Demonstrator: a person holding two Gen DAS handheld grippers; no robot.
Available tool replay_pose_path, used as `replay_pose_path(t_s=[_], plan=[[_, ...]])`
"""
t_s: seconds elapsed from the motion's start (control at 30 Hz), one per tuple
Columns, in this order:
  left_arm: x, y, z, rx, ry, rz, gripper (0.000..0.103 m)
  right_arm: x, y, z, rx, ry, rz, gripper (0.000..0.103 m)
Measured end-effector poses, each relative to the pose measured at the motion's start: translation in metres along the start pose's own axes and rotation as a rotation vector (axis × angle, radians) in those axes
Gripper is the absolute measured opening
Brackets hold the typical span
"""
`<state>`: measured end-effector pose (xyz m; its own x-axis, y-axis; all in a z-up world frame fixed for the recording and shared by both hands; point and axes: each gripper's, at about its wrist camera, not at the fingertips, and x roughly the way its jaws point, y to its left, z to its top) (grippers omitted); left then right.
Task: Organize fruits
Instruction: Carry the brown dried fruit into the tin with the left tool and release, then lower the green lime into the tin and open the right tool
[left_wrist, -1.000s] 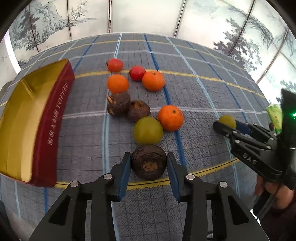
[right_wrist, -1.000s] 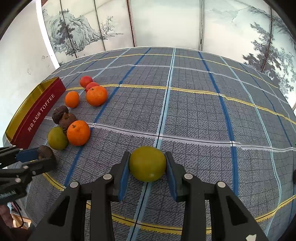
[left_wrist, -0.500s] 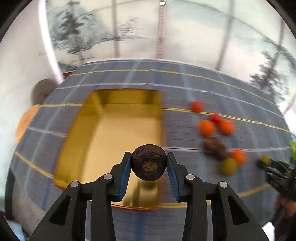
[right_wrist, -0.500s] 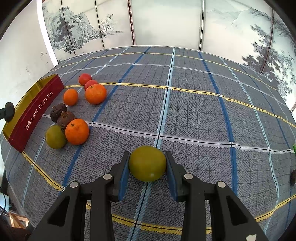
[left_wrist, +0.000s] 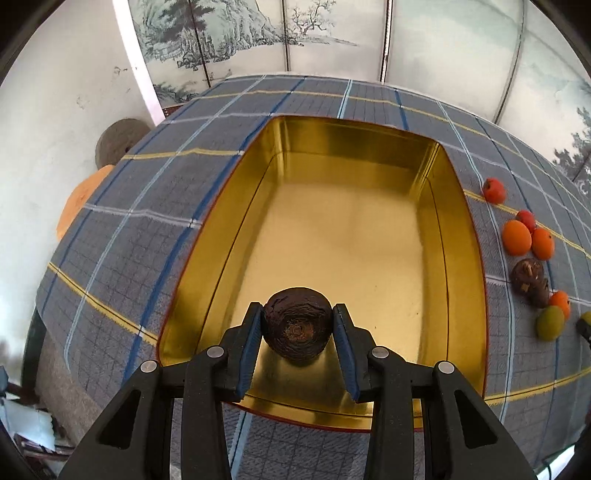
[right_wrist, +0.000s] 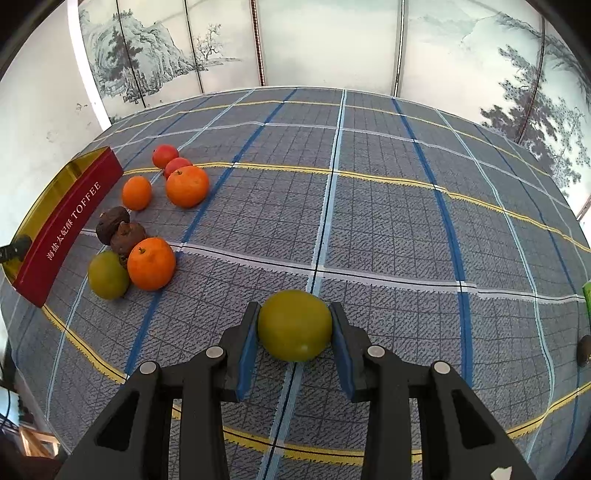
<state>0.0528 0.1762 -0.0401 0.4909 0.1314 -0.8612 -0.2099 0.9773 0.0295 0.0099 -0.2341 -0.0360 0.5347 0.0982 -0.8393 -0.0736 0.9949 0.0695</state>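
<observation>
While left gripper (left_wrist: 297, 328) fingers pinch dark wrinkled fruit (left_wrist: 297, 326) above near end of gold tin (left_wrist: 461, 236), likely for drop-in, right gripper (right_wrist: 293, 328) fingers clamp green fruit (right_wrist: 294, 325) right of tin, apparently queued. Loose oranges (right_wrist: 151, 263), red, brown fruit just right of tin. Plaid-clothed bench (right_wrist: 369, 229); painted landscape screens (right_wrist: 332, 40) beyond tin.
</observation>
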Motion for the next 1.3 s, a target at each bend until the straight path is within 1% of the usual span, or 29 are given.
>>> replay_pose_path(t_s=[0.1,0.17,0.23,0.37,0.43,0.63,0.8,1.0,1.03,1.1,1.2,1.3], plan=[[0.002,-0.002,-0.002,-0.008,0.011,-0.001,0.039,-0.002,0.000,0.002,0.010,0.005,0.003,0.034],[0.001,-0.003,-0.004,-0.004,0.008,0.009,0.039,-0.006,0.003,0.006,0.003,-0.007,-0.003,0.034],[-0.002,-0.005,-0.004,-0.015,0.013,-0.011,0.039,-0.010,0.007,0.010,-0.007,-0.019,0.002,0.034],[-0.005,-0.012,-0.008,-0.001,0.017,-0.020,0.039,-0.018,0.022,0.023,-0.039,-0.049,0.018,0.034],[-0.005,-0.015,-0.009,0.009,0.015,-0.005,0.039,-0.020,0.032,0.028,-0.058,-0.057,0.036,0.034],[-0.001,-0.014,-0.006,-0.001,0.019,-0.003,0.039,-0.018,0.079,0.044,-0.148,-0.067,0.116,0.034],[0.002,-0.013,-0.004,-0.005,0.027,-0.018,0.040,-0.016,0.122,0.054,-0.226,-0.079,0.179,0.034],[0.003,-0.008,-0.003,-0.018,0.027,-0.041,0.042,-0.012,0.161,0.060,-0.284,-0.074,0.239,0.034],[0.002,-0.008,-0.003,-0.018,0.023,-0.047,0.042,-0.012,0.168,0.061,-0.294,-0.074,0.247,0.034],[-0.003,-0.007,-0.002,-0.018,0.007,-0.051,0.050,-0.011,0.179,0.064,-0.311,-0.075,0.268,0.034],[-0.015,-0.002,0.001,-0.043,-0.027,-0.084,0.053,-0.010,0.195,0.072,-0.329,-0.090,0.298,0.034],[-0.033,0.008,0.003,-0.079,-0.079,-0.107,0.054,-0.006,0.210,0.081,-0.337,-0.096,0.325,0.034]])
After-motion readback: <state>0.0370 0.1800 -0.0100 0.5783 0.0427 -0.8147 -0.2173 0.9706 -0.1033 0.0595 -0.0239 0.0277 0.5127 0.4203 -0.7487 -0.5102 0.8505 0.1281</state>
